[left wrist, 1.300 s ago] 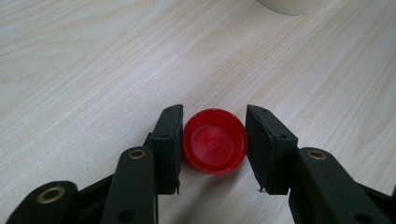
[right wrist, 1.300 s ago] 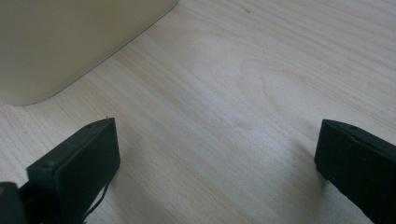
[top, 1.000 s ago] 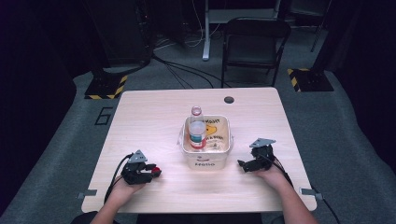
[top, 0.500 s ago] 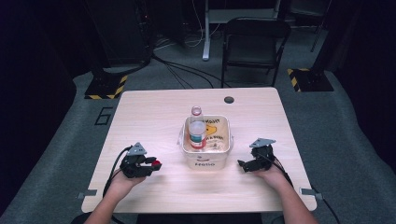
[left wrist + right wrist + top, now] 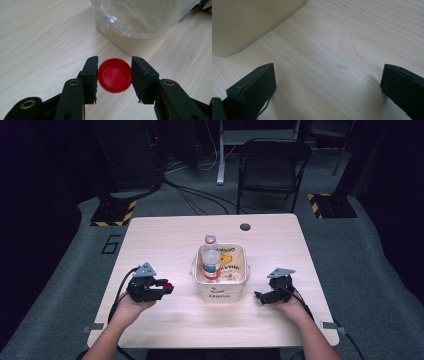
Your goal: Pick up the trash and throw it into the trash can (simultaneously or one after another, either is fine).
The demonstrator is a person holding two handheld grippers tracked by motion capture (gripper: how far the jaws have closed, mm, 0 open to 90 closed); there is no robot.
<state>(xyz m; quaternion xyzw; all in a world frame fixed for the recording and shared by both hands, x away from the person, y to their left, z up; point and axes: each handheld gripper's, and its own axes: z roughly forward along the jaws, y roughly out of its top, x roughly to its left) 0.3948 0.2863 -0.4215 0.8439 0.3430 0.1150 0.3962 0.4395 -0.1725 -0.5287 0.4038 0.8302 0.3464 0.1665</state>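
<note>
Left tool (image 5: pixel 115 75) grips red cap (image 5: pixel 115 78), smooth round plastic, w/ open side up. Bottle (image 5: pixel 211 257) stands upright in cream bin (image 5: pixel 222 292), to the right of the cap & slightly further away; left hand nearer. Right tool (image 5: pixel 328 85) open wide, empty, low over wood-grain desk (image 5: pixel 352 37).

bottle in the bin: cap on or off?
Off. The bottle stands upright in the bin with a bare neck; the left gripper holds the red cap.

Glossy red plastic cap (image 5: pixel 115 78), matt wood-grain table (image 5: pixel 165 240), perhaps laminate
</note>
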